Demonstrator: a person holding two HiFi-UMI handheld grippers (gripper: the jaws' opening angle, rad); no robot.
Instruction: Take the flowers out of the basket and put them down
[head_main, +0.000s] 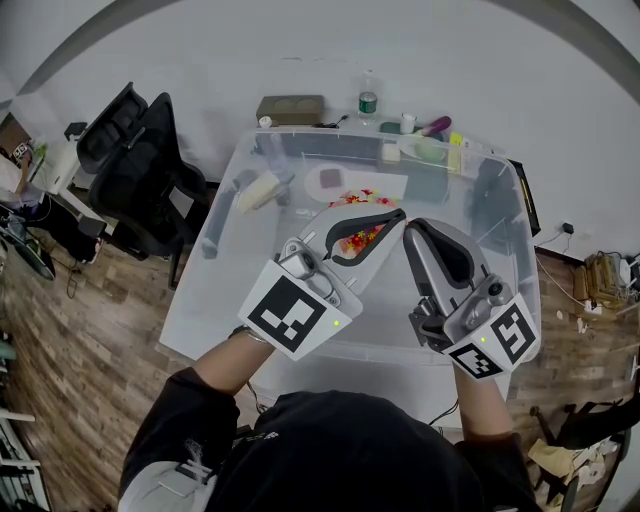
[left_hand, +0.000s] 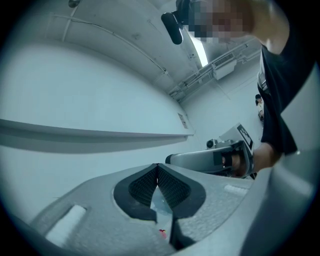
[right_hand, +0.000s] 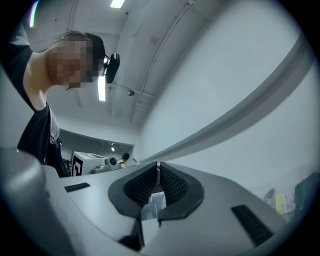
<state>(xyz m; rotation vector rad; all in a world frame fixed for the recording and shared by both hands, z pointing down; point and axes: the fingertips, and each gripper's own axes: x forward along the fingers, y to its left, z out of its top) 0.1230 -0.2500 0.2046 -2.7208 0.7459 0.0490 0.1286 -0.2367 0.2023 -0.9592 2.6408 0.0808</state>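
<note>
Black sleeves nearest, both forearms reaching over the near rim of the clear tub (head_main: 215, 290). Left gripper (head_main: 398, 214) and right gripper (head_main: 410, 230) angle inward, tips almost meeting above the tub's middle, noses tilted slightly up.

Left gripper view: jaws pressed together, nothing clamped; a speck of red shows through the gap below. Right gripper view: jaws likewise closed on nothing.

Flowers (head_main: 365, 198), red and yellow, lie inside the tub just beyond the 2 tips, partly hidden by the left gripper. Basket outline too small to make out.

Judgement: 0 flowers lifted, task not begun. Opening the jaws, grasp, lift-out and set-down are all left to do.

Beyond the tub's far rim: bottle (head_main: 368, 100), dark box (head_main: 290, 108).
</note>
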